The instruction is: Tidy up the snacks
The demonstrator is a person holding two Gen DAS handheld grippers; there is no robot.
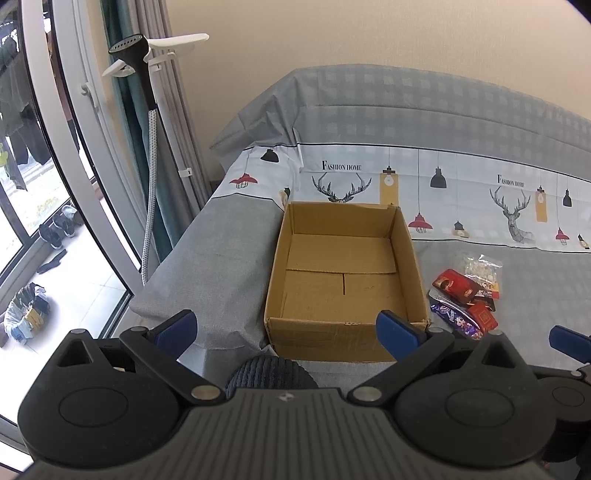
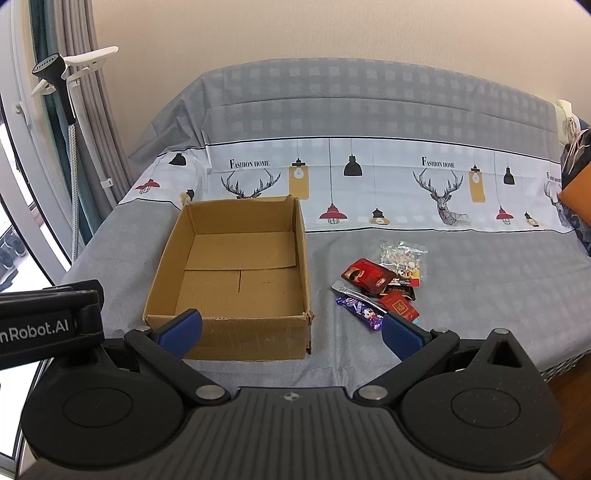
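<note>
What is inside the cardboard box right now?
Nothing: the cardboard box shows only its bare folded bottom flaps. The snack packets all lie on the bedsheet beside it. Its near inner wall is hidden.

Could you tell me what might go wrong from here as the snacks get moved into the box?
The snack packets overlap in one pile, so a grasp could drag neighbours along. The cardboard box sits on soft bedding near the bed edge; a bump from the open right gripper might shift it.

A sofa (image 2: 369,110) under a grey printed cover (image 2: 461,266) stands against a beige wall (image 2: 295,29); grey curtains (image 1: 173,110) flank a daylit window (image 1: 33,184).
</note>
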